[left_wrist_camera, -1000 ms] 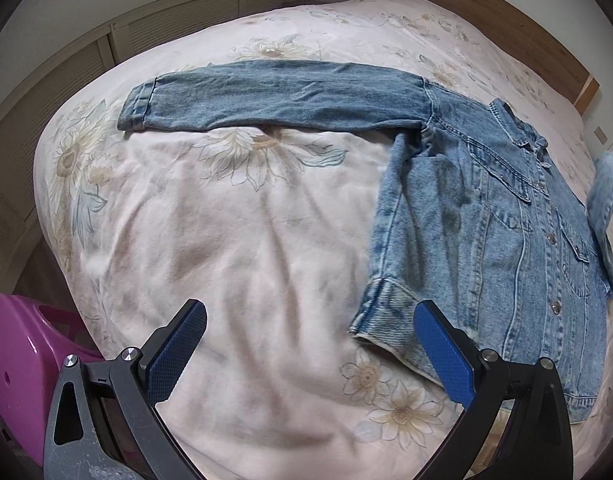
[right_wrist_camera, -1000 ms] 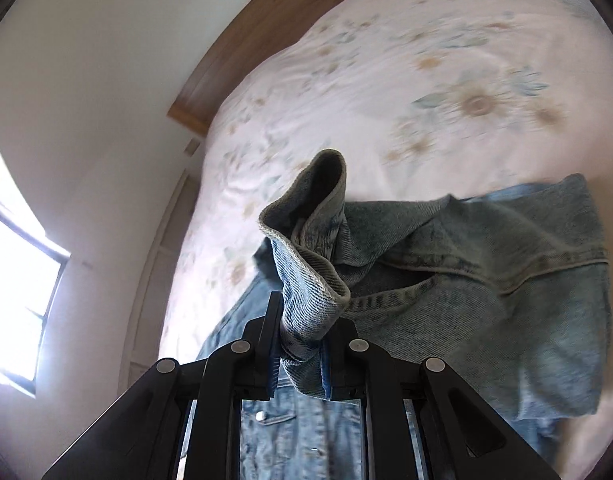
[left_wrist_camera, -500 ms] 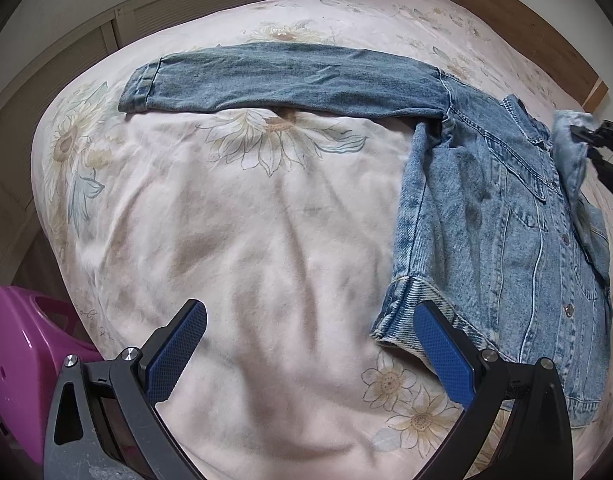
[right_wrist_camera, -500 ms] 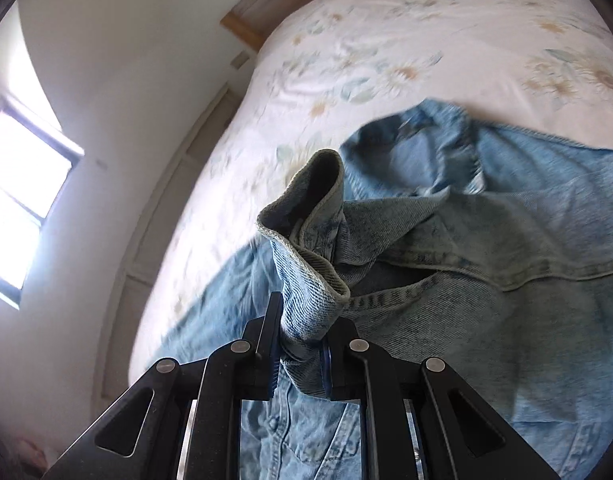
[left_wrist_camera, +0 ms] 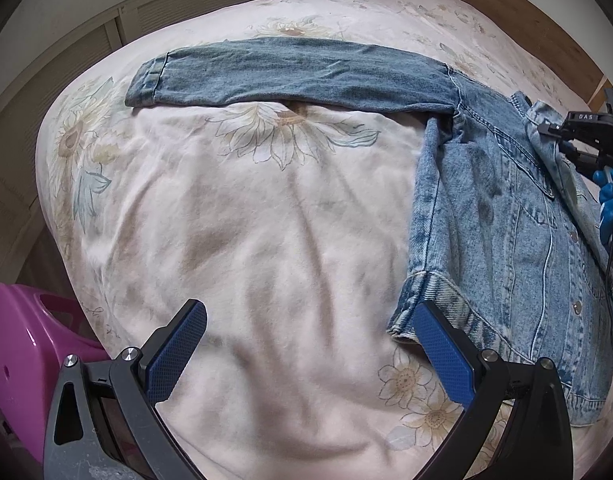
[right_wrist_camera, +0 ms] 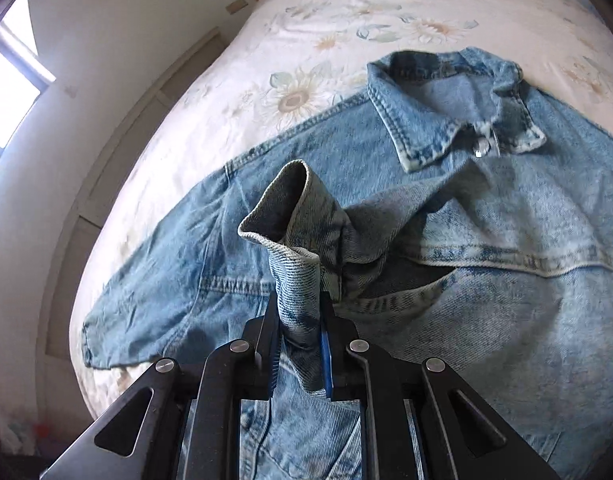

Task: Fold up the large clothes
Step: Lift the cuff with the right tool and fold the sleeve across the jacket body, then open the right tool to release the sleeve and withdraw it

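Left gripper [left_wrist_camera: 306,354]: jaws spread wide, blue pads [left_wrist_camera: 442,354] exposed, nothing between them; right gripper [right_wrist_camera: 298,344]: jaws clamped on denim cuff [right_wrist_camera: 294,240], held raised.

Bare bedspread [left_wrist_camera: 266,240] ahead, denim jacket [left_wrist_camera: 506,232] right (sleeve [left_wrist_camera: 298,68] beyond), pink stool [left_wrist_camera: 22,360] probably lower.

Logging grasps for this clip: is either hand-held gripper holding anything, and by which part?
The right hand-held gripper is shut on the denim jacket, pinching its sleeve cuff. The left hand-held gripper is open, holding nothing.
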Available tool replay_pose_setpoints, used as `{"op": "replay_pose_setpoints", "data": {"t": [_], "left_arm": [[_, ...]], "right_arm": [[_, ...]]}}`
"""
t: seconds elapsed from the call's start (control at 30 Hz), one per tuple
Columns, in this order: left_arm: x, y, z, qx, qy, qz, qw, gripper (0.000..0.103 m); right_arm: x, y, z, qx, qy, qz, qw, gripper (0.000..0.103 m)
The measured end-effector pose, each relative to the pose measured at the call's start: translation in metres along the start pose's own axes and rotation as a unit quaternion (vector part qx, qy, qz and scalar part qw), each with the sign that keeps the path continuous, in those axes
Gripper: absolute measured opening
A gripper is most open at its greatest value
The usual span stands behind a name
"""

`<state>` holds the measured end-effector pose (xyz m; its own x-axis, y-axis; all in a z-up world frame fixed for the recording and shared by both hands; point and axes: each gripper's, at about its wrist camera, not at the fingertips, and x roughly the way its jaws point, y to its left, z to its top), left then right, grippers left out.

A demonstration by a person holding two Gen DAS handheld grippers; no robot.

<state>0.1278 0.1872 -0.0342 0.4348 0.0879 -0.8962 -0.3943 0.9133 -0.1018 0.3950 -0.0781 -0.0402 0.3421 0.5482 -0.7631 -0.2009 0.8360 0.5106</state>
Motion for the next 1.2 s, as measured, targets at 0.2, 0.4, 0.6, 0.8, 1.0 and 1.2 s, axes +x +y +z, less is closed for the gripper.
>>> {"op": "replay_pose_setpoints", "data": {"t": [0.2, 0.4, 0.6, 0.8, 1.0, 1.2], "left_arm": [[0.003, 0.0, 0.004, 0.005, 0.0, 0.005, 1.0, 0.102], [0.007, 0.005, 0.005, 0.0, 0.003, 0.009, 1.0, 0.102], [0.006, -0.002, 0.007, 0.006, 0.003, 0.003, 1.0, 0.102], [-0.002, -0.006, 0.007, 0.01, -0.013, -0.002, 0.9999, 0.102], [-0.006, -0.009, 0.008, 0.008, -0.029, -0.015, 0.9994, 0.102], [0.002, -0.015, 0.01, 0.022, -0.024, -0.009, 0.9994, 0.102]], "right_arm": [[0.021, 0.011, 0.016, 0.001, -0.01, -0.012, 1.0, 0.017], [0.053, 0.02, 0.007, -0.022, 0.012, -0.044, 0.999, 0.021], [0.063, 0.051, -0.007, -0.1, 0.02, -0.083, 0.991, 0.047], [0.053, 0.067, -0.013, -0.142, 0.019, -0.077, 0.987, 0.053], [0.026, 0.069, -0.006, -0.18, -0.009, -0.062, 0.982, 0.053], [-0.007, 0.011, 0.018, -0.146, -0.059, -0.146, 0.977, 0.053]]}}
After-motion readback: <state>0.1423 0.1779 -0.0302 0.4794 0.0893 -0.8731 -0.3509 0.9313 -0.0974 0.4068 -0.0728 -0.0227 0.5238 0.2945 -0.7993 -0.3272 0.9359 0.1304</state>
